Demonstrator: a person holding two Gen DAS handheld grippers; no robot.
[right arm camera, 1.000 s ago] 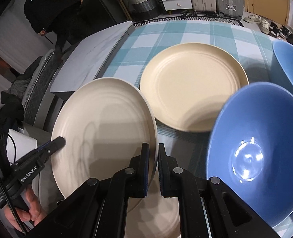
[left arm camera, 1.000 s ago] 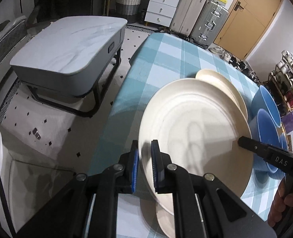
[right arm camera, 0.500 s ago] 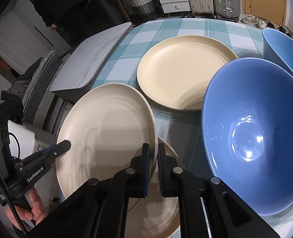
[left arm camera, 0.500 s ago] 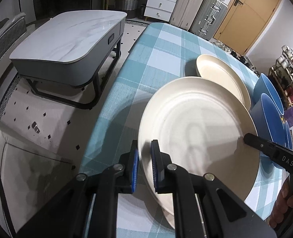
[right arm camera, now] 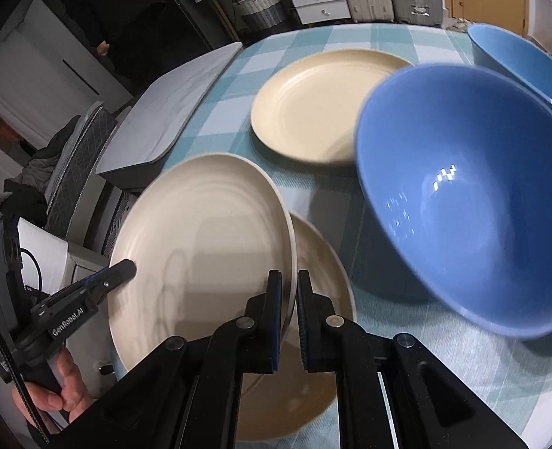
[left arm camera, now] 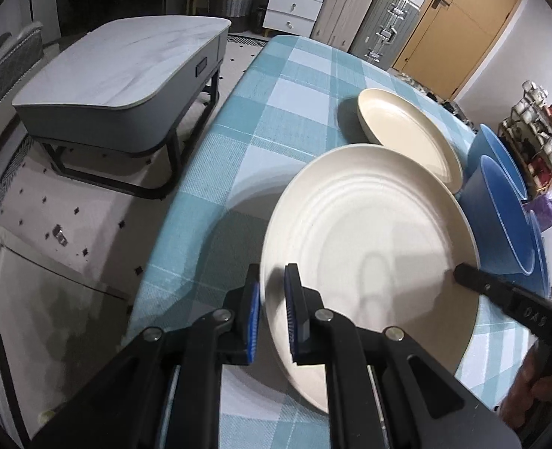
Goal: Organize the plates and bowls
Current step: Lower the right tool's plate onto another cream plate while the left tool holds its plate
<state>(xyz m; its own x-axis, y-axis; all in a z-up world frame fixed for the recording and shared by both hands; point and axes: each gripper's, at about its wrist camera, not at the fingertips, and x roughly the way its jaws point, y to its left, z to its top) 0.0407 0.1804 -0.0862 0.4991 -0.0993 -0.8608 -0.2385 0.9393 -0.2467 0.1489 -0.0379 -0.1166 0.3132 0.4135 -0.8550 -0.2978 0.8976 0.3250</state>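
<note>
Both grippers hold one cream plate (left arm camera: 369, 243) by opposite rims, tilted a little above the teal checked table (left arm camera: 276, 112). My left gripper (left arm camera: 272, 307) is shut on its near-left rim. My right gripper (right arm camera: 290, 299) is shut on the other rim and shows in the left wrist view as a dark finger (left arm camera: 463, 275). In the right wrist view the held plate (right arm camera: 201, 243) hangs partly over a second cream plate (right arm camera: 313, 336) lying on the cloth. A third cream plate (right arm camera: 313, 112) lies farther back. Two blue bowls (right arm camera: 463, 205) (right arm camera: 530, 60) stand to the right.
Left of the table, across a strip of floor, stands a grey marble coffee table (left arm camera: 118, 75). Suitcases (left arm camera: 369, 18) and a white chest of drawers (left arm camera: 294, 7) line the far wall. A cup rack (left arm camera: 537, 138) stands at the right. A person in dark clothes (right arm camera: 103, 18) stands at the back.
Both grippers have carried the plate lower and along the table. More of the plate lying beneath it now shows. The nearer blue bowl now looms larger in the right wrist view.
</note>
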